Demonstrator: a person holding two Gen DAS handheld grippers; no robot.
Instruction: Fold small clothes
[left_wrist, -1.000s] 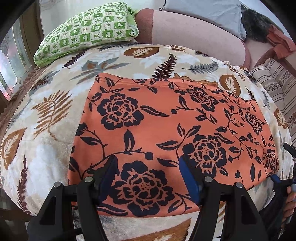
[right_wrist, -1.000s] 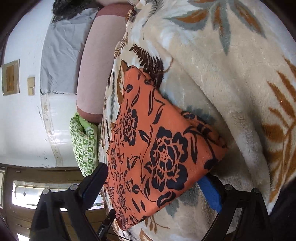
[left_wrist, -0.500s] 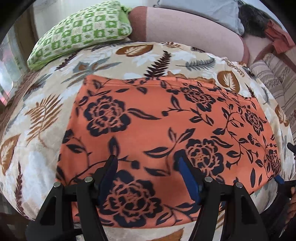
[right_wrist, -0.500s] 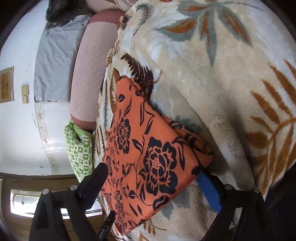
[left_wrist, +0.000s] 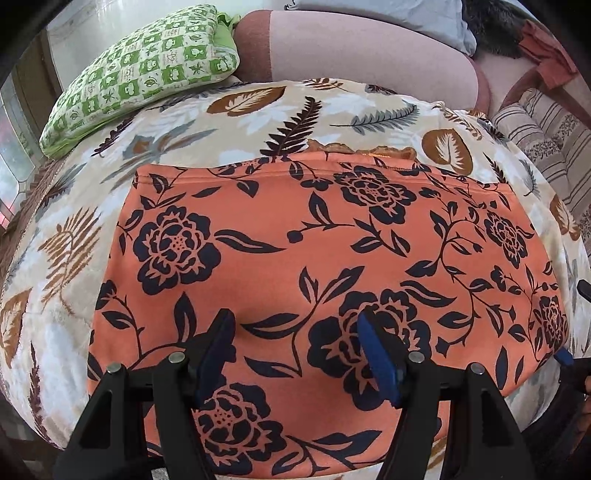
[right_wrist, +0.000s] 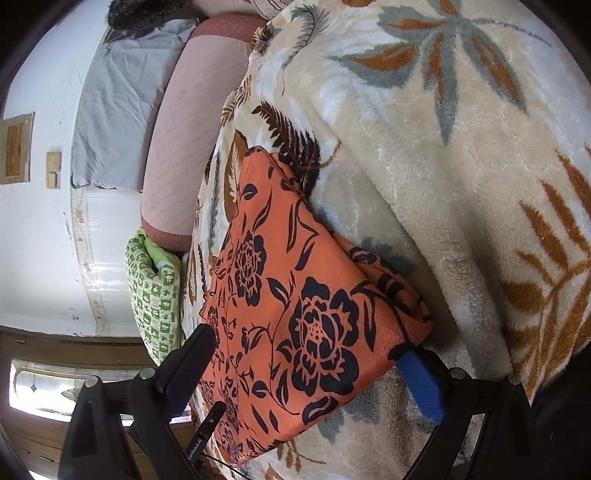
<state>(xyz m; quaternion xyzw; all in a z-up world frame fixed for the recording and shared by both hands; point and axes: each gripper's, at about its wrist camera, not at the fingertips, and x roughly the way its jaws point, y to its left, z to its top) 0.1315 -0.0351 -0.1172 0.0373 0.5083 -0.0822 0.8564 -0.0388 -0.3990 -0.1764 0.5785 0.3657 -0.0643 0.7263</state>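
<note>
Orange floral garment (left_wrist: 325, 266): soft, light, floppy, likely slippery; best pinched at hemmed corners; left gripper (left_wrist: 295, 332) spread wide above; right gripper (right_wrist: 306, 365) agape, straddling corner.

bright, even daylight in both views; a window (right_wrist: 55, 387) at lower left of the right wrist view glows overexposed. soft shadow lies beside the orange cloth (right_wrist: 295, 314) on the blanket (right_wrist: 461, 166). strong fisheye bending, black corners, focus sharp
</note>
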